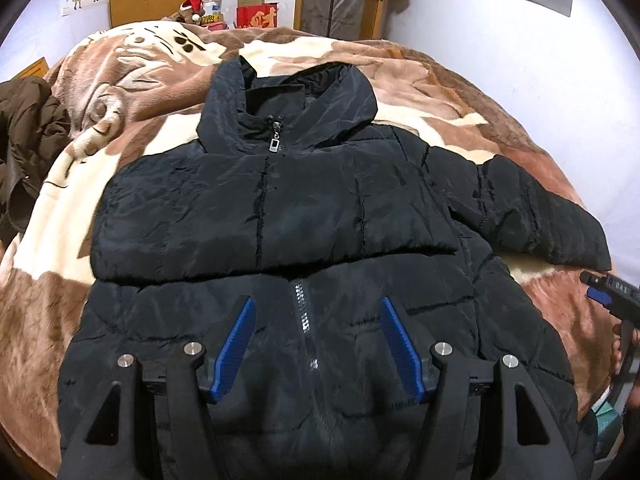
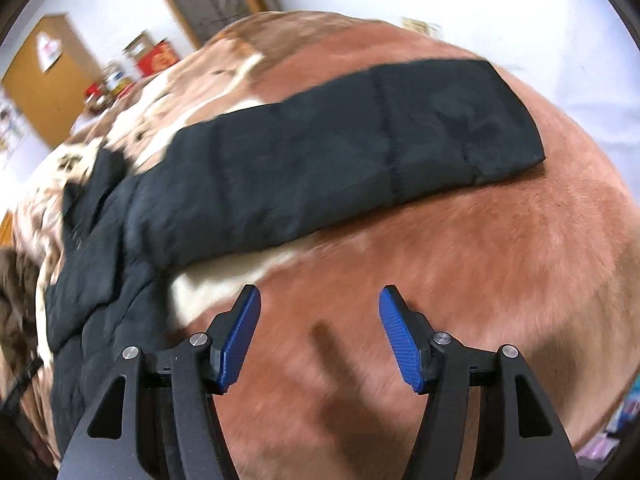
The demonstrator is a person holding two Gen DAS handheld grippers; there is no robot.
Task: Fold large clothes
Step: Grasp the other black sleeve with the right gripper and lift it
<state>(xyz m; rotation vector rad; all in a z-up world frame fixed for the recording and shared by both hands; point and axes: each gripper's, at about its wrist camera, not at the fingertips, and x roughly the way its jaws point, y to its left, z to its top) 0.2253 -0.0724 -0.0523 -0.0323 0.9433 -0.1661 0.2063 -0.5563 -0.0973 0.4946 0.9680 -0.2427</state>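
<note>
Left gripper point(image 1: 316, 344) is being held low over the jacket point(image 1: 304, 216) hem, jaws spread wide on either side of the zip point(image 1: 302, 312), nothing between them. Jacket is being kept flat, front up, on the blanket point(image 1: 60, 208); one sleeve point(image 1: 256, 208) is lying folded across the chest, likely the first fold.

Right gripper point(image 2: 320, 336) is being hovered above bare blanket, jaws apart and empty, angled toward the other sleeve point(image 2: 360, 140), which is stretched out straight and probably due to be folded in next. The view is motion-blurred.

Farther off, a brown garment point(image 1: 24, 136) is heaped at the bed's edge; boxes point(image 1: 252, 4) are stacked by the wall.
</note>
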